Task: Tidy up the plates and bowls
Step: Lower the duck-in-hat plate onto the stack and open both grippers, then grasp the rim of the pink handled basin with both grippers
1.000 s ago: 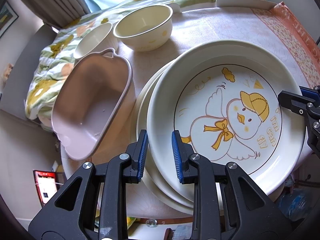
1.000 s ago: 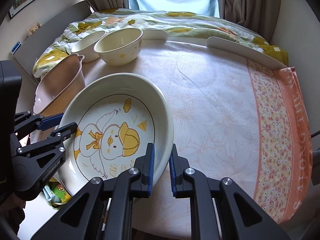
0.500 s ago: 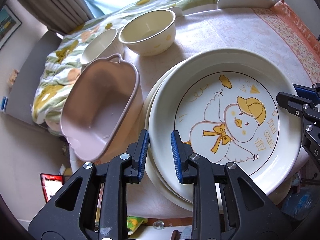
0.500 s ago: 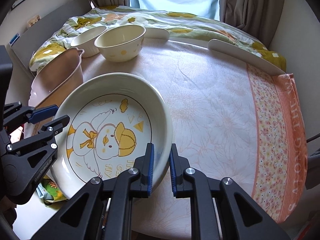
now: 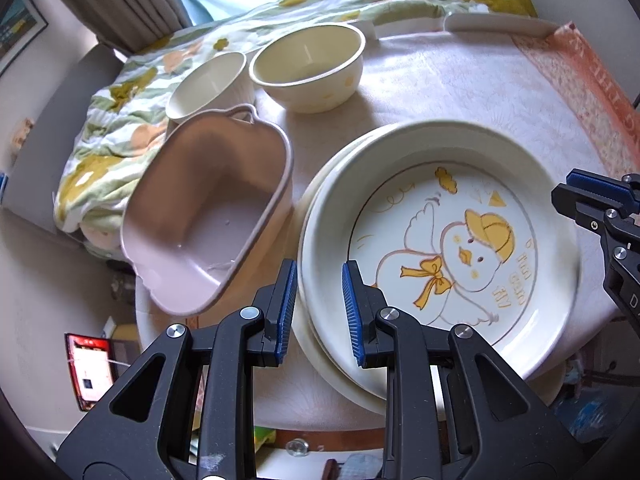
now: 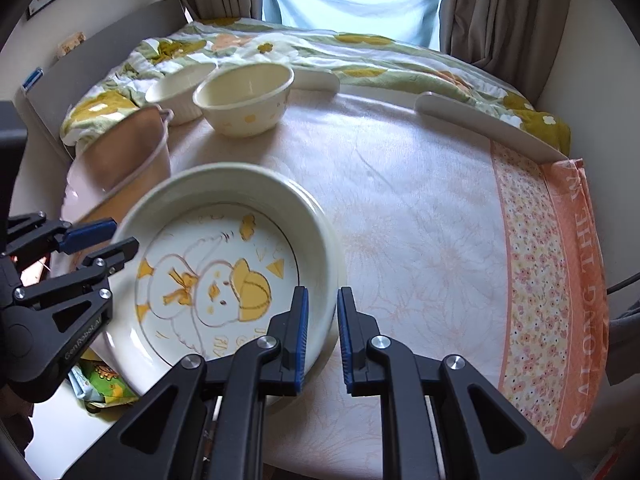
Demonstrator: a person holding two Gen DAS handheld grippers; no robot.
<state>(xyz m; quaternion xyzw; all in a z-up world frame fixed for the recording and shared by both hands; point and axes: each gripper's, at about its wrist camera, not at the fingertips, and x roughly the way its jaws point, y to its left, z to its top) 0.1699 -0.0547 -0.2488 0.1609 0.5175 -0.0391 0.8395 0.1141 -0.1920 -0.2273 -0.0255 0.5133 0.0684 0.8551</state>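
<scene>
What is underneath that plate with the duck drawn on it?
Under the duck plate, rims of more cream plates stick out at its left edge, so it sits over a stack. How many there are, and their faces, stay hidden; the tablecloth lies beneath.

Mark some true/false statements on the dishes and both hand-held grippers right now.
1. The duck plate sits on top of another plate. True.
2. The left hand-held gripper holds the pink tub. False: it clamps the duck plate's rim.
3. The right hand-held gripper grips the duck plate's opposite rim. True.
4. The yellow bowl is stacked inside the pink tub. False: it stands on the tablecloth beside a white bowl.
</scene>
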